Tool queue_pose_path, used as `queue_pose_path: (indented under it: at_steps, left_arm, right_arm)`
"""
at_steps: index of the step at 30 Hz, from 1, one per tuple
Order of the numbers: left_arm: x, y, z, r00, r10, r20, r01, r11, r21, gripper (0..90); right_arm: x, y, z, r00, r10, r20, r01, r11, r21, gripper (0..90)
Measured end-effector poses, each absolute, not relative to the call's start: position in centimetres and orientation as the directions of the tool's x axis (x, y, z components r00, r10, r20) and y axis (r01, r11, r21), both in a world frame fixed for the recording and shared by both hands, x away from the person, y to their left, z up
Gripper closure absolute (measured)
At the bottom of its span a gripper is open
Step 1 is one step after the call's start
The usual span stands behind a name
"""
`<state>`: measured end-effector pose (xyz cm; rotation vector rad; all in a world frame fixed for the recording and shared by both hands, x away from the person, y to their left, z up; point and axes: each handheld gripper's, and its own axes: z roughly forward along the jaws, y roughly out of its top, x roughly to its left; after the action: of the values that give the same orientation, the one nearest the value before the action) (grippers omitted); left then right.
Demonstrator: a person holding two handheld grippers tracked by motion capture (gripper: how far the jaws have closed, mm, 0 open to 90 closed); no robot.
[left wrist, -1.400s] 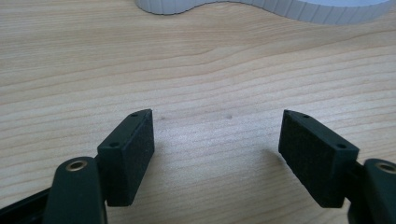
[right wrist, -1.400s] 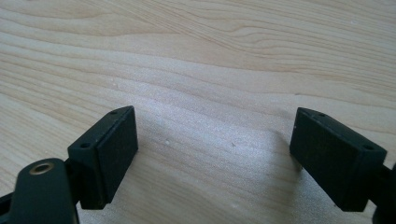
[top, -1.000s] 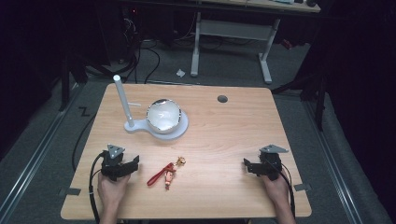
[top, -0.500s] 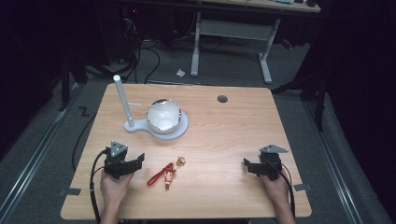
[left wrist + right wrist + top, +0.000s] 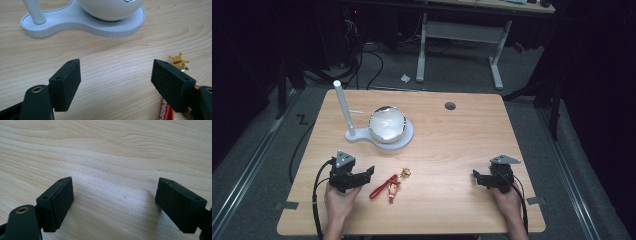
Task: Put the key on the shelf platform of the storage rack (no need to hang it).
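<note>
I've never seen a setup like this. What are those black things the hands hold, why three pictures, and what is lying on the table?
A person sits at a wooden table and holds a hand-held two-jaw tool in each hand: the left tool and the right tool. One picture comes from a camera above the table; the other two come from small cameras riding on each tool, looking along its black jaws. On the table lie a red keychain with a small gold charm and a white stand with an upright post and a round white bowl. Both tools are open and hold nothing. The left tool's jaws have just been opening, with nothing between them.
</note>
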<state>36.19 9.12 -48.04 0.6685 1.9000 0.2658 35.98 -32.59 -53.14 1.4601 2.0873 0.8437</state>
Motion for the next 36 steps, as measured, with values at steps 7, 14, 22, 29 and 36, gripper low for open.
queue_pose_path:
  at_steps: [7, 14, 22, 29, 36]
  left_arm:
    - [35.4, 7.8, -47.8, -0.266, 0.57, -0.778, 0.37, 0.805, 0.463, 22.9]
    - [34.4, 6.0, -48.1, -0.255, 0.593, -0.763, 0.422, 0.779, 0.464, 19.6]
    - [33.1, 3.8, -48.9, -0.23, 0.631, -0.741, 0.481, 0.736, 0.477, 18.2]
    - [32.5, 2.6, -50.0, -0.232, 0.662, -0.713, 0.502, 0.709, 0.495, 17.6]
    - [32.3, 2.1, -50.8, -0.241, 0.676, -0.696, 0.517, 0.697, 0.497, 17.9]
  right_arm:
    - [36.0, -32.6, -53.1, -0.335, 0.942, -0.02, 0.664, 0.251, 0.705, 15.1]
    - [36.0, -32.6, -53.1, -0.335, 0.942, -0.02, 0.664, 0.251, 0.705, 15.1]
    - [36.0, -32.6, -53.1, -0.335, 0.942, -0.02, 0.664, 0.251, 0.705, 15.1]
    - [36.0, -32.6, -53.1, -0.335, 0.942, -0.02, 0.664, 0.251, 0.705, 15.1]
    - [36.0, -32.6, -53.1, -0.334, 0.942, -0.019, 0.664, 0.25, 0.704, 15.0]
